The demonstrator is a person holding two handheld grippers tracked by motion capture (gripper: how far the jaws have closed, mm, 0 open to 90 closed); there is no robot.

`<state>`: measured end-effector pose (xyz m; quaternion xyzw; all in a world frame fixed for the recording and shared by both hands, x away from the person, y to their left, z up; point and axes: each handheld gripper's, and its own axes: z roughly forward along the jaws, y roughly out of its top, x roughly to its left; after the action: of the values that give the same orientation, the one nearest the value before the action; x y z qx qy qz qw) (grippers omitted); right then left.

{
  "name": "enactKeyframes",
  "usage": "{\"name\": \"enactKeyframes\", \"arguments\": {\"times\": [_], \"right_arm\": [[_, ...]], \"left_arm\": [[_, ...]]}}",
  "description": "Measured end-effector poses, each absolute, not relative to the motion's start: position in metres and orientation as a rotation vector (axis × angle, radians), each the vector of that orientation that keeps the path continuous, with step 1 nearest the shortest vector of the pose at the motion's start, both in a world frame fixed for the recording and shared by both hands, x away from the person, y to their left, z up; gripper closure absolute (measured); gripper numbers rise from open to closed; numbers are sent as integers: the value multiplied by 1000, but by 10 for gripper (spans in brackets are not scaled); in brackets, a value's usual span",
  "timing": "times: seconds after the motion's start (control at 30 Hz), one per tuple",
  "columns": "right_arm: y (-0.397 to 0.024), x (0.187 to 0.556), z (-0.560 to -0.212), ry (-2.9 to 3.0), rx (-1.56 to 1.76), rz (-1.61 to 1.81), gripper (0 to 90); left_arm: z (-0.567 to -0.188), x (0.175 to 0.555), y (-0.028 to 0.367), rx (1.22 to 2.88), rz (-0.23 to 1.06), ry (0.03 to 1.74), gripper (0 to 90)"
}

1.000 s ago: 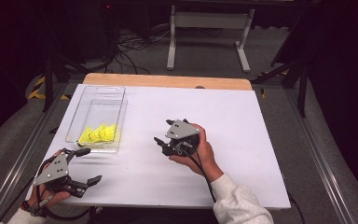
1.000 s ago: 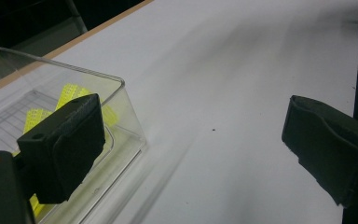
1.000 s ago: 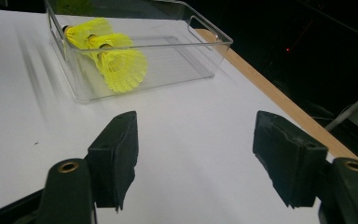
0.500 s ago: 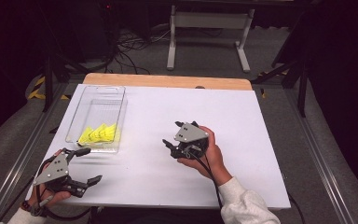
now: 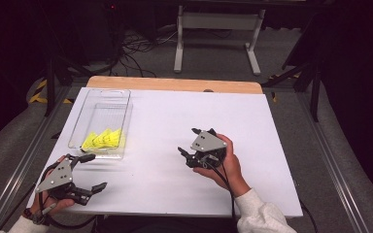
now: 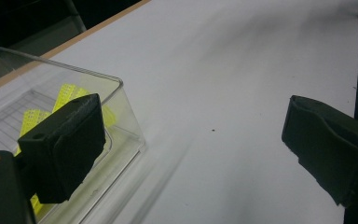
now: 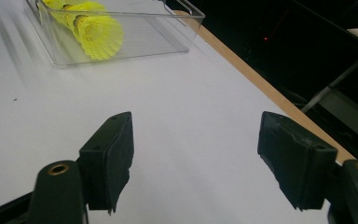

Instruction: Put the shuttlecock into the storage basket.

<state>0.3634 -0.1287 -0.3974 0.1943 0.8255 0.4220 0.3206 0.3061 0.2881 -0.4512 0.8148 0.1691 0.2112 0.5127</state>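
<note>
A clear plastic tray (image 5: 98,93) stands at the table's left with several yellow shuttlecocks (image 5: 104,139) lying at its near end. My left gripper (image 5: 96,171) rests at the near left corner, just in front of the tray, open and empty. In the left gripper view its jaws (image 6: 191,116) stand wide apart, one beside the tray's corner (image 6: 121,91), with shuttlecocks (image 6: 69,93) behind the wall. My right gripper (image 5: 188,141) is held over the table's middle and points left toward the tray. Its jaws (image 7: 196,123) have just been opening a little, with nothing between them. The shuttlecocks (image 7: 95,30) lie far ahead of it.
The white tabletop (image 5: 175,111) has a wooden strip (image 5: 175,84) along its far edge. Beyond that lie a dark floor with cables (image 5: 131,46) and a metal stand (image 5: 216,22). Rails run along both sides of the table.
My right gripper has moved to the right, away from the tray, with nothing in it. The left gripper has stayed where it was.
</note>
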Motion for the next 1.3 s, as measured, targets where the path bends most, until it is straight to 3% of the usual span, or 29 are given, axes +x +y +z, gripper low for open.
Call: {"name": "enactKeyframes", "arguments": {"times": [0.37, 1.3], "right_arm": [[-143, 357, -401, 2151, 525, 1075, 260], [-183, 343, -413, 2081, 609, 1088, 66]], "left_arm": [[-451, 307, 287, 1963, 507, 401, 69], [-451, 309, 286, 1969, 498, 401, 69]]}}
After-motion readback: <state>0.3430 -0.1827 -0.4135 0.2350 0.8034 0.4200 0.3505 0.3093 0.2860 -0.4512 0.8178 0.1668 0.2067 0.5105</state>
